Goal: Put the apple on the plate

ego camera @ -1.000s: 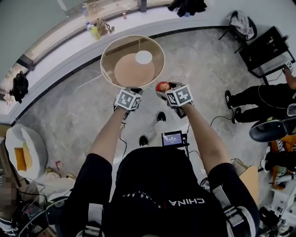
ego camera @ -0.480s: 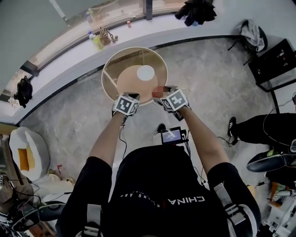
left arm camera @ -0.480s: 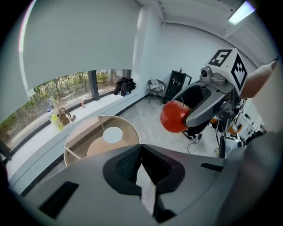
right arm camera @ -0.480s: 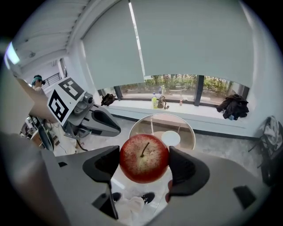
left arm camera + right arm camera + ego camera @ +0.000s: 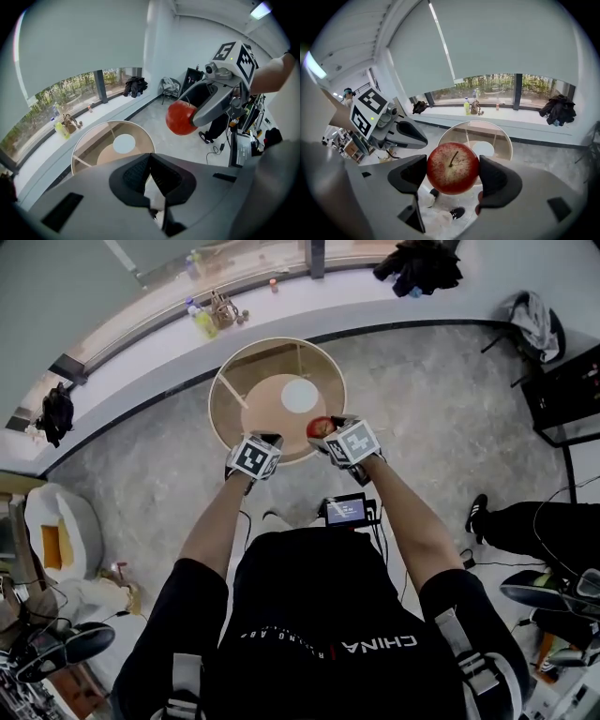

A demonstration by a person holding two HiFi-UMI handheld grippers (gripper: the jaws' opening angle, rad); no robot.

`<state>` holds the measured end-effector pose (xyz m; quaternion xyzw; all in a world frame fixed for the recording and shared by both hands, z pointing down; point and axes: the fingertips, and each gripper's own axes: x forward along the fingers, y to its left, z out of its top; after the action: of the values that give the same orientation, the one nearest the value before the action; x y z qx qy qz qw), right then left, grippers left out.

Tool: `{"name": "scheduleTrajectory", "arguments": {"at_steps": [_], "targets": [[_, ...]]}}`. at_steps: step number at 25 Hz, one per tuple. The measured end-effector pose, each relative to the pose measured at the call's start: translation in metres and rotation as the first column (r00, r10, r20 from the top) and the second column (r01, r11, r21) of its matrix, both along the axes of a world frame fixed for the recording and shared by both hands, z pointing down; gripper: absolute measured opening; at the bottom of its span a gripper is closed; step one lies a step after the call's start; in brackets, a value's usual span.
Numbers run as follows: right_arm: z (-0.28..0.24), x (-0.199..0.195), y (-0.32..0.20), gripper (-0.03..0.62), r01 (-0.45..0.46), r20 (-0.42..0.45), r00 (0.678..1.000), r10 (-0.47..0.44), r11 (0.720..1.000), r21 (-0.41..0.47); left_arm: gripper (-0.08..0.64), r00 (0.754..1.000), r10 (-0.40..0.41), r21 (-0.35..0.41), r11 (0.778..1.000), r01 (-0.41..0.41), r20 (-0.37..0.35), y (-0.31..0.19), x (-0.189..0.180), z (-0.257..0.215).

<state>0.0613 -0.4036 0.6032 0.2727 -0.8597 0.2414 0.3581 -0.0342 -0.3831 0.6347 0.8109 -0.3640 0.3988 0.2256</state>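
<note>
**Right gripper** [image 5: 453,182]: your jaws are clamped on the apple [image 5: 453,164], one pad against each side, stem towards the camera.

**Left gripper** [image 5: 150,161]: your jaws are pressed together with nothing between them.

**Arms:** your right forearm [image 5: 405,514] and left forearm [image 5: 216,517] are both bare and stretched forward. They converge so that the two marker cubes sit side by side, near each other but apart. The left cube is over the near rim of the table [image 5: 223,381]. The right gripper angles inward toward the table's middle.

**Apple:** it is held in the air, touching nothing but your right jaws. In the head view it lies over the near right part of the round table, inside the rim. It is near the plate [image 5: 300,395] but not over it.

**Plate:** small, white and bare, it sits near the middle of the table. The views do not settle whether it rests on the clear top or on the tan level beneath.

**Surroundings:** a yellow bottle [image 5: 203,322] and a dark jacket [image 5: 422,263] are on the window ledge. A small screen [image 5: 346,510] is at your chest.

**Change over the last second:** the apple was then beside the table, just outside its rim and over the grey floor. It now sits within the rim and closer to the plate. Your right jaws' hold on the apple is as before, and your left jaws are as before.
</note>
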Motion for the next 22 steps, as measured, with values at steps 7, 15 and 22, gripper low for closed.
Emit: {"name": "scheduleTrajectory", "arguments": {"at_steps": [7,15,22], "targets": [[-0.020,-0.008,-0.049,0.348,-0.050,-0.002,0.999,0.050,0.998,0.027,0.018,0.999,-0.021,0.018,1.000,0.022,-0.041,-0.053,-0.028,-0.020],[-0.045,-0.044,-0.083,0.348,-0.064,-0.011,0.998,0.065,0.995,0.074,0.018,0.994,0.041,0.043,0.998,-0.037,-0.097,-0.078,-0.048,-0.032],[-0.042,-0.033,-0.088,0.348,-0.086,-0.041,0.995,0.089,0.993,0.083,0.018,0.994,0.037,0.053,0.998,-0.032,-0.101,-0.085,-0.054,-0.031]]}}
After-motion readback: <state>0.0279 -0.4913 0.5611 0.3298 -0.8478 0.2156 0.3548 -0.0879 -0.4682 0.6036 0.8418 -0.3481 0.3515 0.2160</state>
